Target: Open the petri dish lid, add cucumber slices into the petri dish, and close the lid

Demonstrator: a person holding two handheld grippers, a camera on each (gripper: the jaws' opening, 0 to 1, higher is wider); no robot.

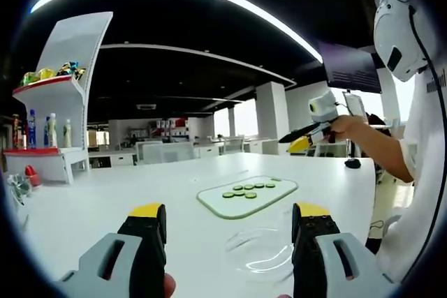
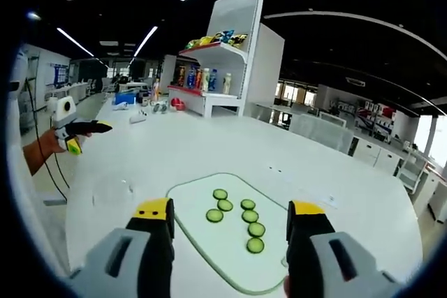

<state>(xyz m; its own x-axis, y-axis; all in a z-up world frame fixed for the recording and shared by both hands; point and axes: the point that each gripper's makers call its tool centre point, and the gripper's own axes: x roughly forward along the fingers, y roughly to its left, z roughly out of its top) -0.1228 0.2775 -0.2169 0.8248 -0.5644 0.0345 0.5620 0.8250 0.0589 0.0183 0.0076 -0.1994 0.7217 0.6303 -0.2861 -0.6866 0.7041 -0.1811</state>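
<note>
A clear petri dish (image 1: 260,250) with its lid on lies on the white table (image 1: 140,190), close in front of my left gripper (image 1: 229,211), just inside its right jaw. The left gripper is open and holds nothing. Beyond the dish, several green cucumber slices (image 1: 244,190) lie on a glass cutting board (image 1: 213,202). My right gripper (image 2: 230,209) is open and empty, hovering over the near end of the board (image 2: 199,197) with the slices (image 2: 237,218) between its jaws. The dish (image 2: 112,190) shows faintly to the left. Each gripper appears in the other's view, held in a hand: right (image 1: 311,132), left (image 2: 78,129).
A white display shelf (image 1: 63,102) (image 2: 223,68) with bottles and snack packs stands at the far end of the table. The person's sleeve and body (image 1: 419,172) stand at the table's right edge. Small items (image 2: 150,108) sit near the shelf.
</note>
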